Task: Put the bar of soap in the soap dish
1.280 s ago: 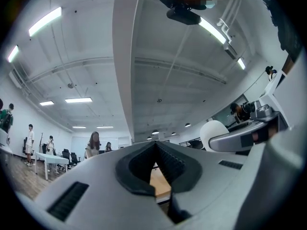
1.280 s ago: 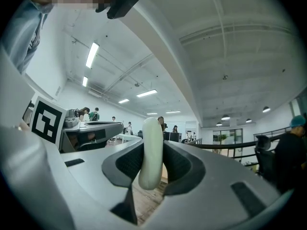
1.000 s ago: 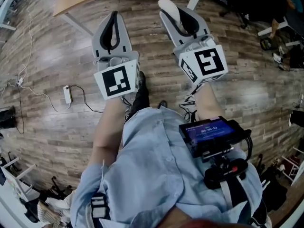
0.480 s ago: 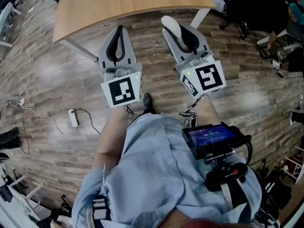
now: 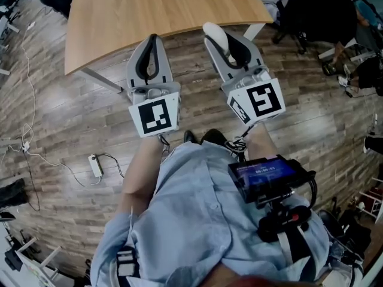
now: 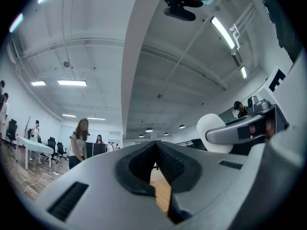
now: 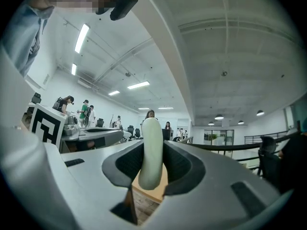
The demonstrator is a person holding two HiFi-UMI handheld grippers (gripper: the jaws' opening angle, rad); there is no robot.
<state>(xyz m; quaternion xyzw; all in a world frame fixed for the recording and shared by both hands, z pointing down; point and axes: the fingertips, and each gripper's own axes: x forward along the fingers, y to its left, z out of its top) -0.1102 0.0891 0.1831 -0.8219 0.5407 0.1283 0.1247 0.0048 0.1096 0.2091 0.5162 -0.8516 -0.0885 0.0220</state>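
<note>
Since the earlier frame both claws have moved up to the surface (image 5: 155, 11), and more of its wooden top now fills the top of the head view. The right claw (image 5: 228, 39) is clamped on the bar of soap (image 5: 216, 36). The white bar stands on end between the pads, with its top poking past the jaws. From above the bar sits right at the surface's near edge; can't tell its height over it. In the right gripper view, wood shows just under the bar, with floor planks below that. The left claw (image 5: 151, 40) is narrow, tips meeting, nothing between them. It sits beside the right claw, its tip also at the surface's near edge. A power strip (image 5: 95, 164) with its cable lies on the floor (image 5: 72, 112), well back from the surface, left side. People stand far beyond the surface in both gripper views.
</note>
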